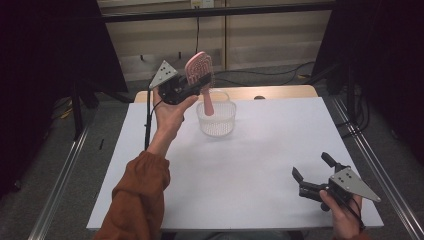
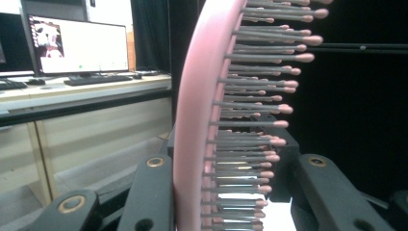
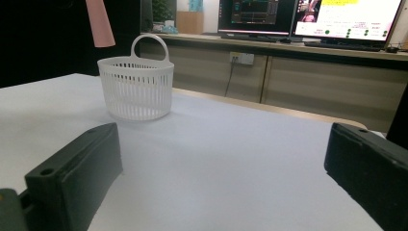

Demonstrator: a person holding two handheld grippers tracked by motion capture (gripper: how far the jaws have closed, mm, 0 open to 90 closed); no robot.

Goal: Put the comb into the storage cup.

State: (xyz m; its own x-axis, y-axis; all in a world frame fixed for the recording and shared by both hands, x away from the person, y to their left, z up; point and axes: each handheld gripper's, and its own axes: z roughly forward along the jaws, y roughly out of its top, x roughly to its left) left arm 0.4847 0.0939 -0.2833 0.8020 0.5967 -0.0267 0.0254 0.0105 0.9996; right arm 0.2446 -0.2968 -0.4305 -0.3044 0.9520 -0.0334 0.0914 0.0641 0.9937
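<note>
Above the basket [image 1: 216,119], the left gripper [image 1: 196,83] is clamping a pink brush [image 1: 200,70] by its head, handle hanging down over the rim. Well to the basket's right and nearer the person, the right gripper [image 1: 311,172] is resting wide open, holding nothing.

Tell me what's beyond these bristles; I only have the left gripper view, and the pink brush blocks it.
Observer: The left gripper holds the hairbrush by its head, handle hanging down over a white basket.
Operator: Say whether the handle is inside it.
Observer: In the right gripper view the handle tip hangs above the basket rim, slightly to its side.
Operator: Report the other gripper.
Observer: The right gripper is open, low over the table near its front right corner, holding nothing.
</note>
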